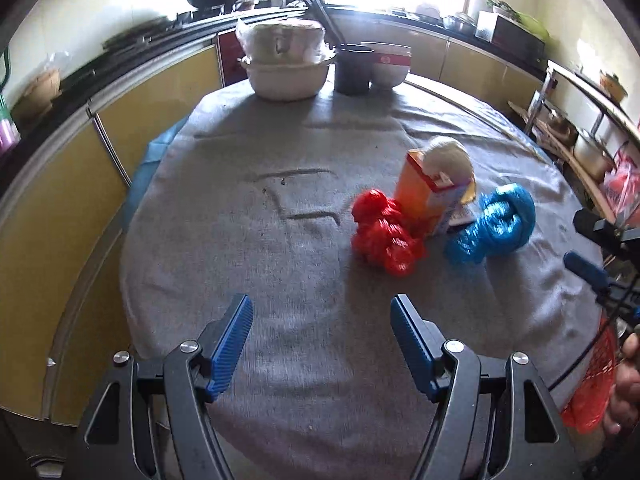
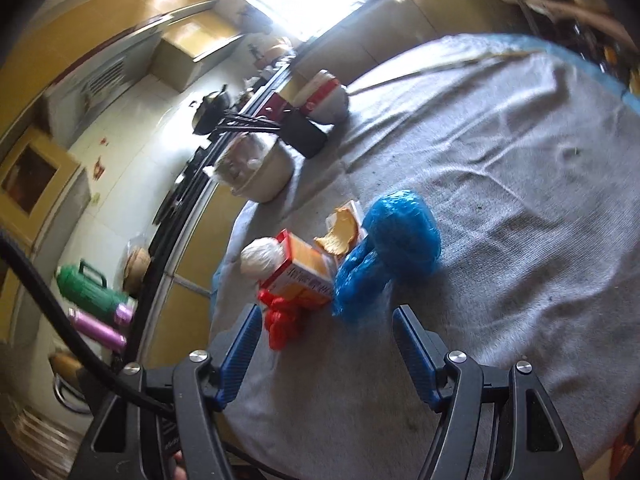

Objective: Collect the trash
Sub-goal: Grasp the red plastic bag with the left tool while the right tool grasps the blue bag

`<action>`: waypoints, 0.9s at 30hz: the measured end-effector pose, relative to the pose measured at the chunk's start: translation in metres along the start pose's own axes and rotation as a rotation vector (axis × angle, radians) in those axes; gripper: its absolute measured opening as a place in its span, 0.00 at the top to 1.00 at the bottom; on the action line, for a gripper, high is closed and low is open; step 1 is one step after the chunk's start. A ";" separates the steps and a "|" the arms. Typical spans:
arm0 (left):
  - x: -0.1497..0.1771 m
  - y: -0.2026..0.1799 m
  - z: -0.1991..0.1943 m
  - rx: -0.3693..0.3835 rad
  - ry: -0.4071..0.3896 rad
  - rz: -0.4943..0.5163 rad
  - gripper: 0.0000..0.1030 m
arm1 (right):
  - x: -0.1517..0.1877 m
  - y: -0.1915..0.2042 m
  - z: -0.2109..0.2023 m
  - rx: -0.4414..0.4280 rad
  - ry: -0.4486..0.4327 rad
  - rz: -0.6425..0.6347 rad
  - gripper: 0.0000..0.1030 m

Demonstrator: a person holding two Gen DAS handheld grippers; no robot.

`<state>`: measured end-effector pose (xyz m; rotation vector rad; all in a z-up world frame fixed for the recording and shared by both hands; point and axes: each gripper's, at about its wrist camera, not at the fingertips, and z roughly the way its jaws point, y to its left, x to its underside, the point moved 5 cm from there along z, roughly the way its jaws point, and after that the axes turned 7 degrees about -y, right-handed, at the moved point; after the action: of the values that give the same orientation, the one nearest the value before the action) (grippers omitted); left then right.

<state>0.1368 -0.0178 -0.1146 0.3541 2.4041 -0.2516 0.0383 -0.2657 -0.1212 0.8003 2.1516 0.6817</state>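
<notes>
A pile of trash lies on the grey-clothed table (image 1: 260, 240): a crumpled red plastic bag (image 1: 382, 232), an orange carton (image 1: 426, 192), a white wad (image 1: 450, 156) and a crumpled blue plastic bag (image 1: 496, 224). My left gripper (image 1: 322, 344) is open and empty, near the table's front, left of the pile. My right gripper (image 2: 326, 350) is open and empty, close in front of the blue bag (image 2: 390, 248) and red bag (image 2: 280, 320); the carton (image 2: 306, 274), white wad (image 2: 260, 258) and torn yellow scrap (image 2: 340, 232) lie behind. The right gripper also shows in the left wrist view (image 1: 592, 248).
A covered cream pot (image 1: 286, 64), a dark cup (image 1: 354, 68) and white bowls (image 1: 388, 64) stand at the table's far edge. Yellow cabinets (image 1: 60, 208) run along the left. A red bag (image 1: 592, 384) hangs at the table's right edge by a hand. Flasks (image 2: 96, 296) stand on the counter.
</notes>
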 end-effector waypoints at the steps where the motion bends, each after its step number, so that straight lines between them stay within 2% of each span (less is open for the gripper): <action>1: -0.003 0.002 0.004 0.017 0.010 -0.018 0.30 | -0.002 -0.003 0.004 0.005 0.003 0.021 0.30; 6: -0.017 0.003 0.023 0.101 0.038 -0.089 0.30 | -0.017 -0.018 0.028 0.040 0.008 0.101 0.30; 13: -0.033 -0.013 0.049 0.208 0.031 -0.133 0.30 | -0.031 -0.030 0.062 0.084 0.021 0.162 0.36; 16: -0.035 -0.019 0.061 0.253 0.043 -0.147 0.30 | -0.035 -0.032 0.073 0.142 0.021 0.154 0.36; 19: -0.033 -0.020 0.073 0.273 0.047 -0.158 0.30 | -0.036 -0.037 0.084 0.218 0.034 0.166 0.36; 24: -0.030 -0.023 0.086 0.293 0.051 -0.159 0.31 | -0.034 -0.038 0.100 0.279 0.048 0.135 0.35; 25: -0.029 -0.024 0.087 0.298 0.049 -0.157 0.37 | -0.034 -0.039 0.102 0.283 0.046 0.133 0.35; 26: -0.028 -0.025 0.089 0.304 0.051 -0.155 0.47 | -0.034 -0.037 0.103 0.291 0.036 0.110 0.36; 27: -0.028 -0.026 0.092 0.313 0.060 -0.151 0.52 | -0.034 -0.035 0.104 0.299 0.036 0.084 0.37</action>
<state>0.2049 -0.0724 -0.1630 0.3241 2.4545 -0.6989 0.1260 -0.2905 -0.1916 1.0463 2.2944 0.4222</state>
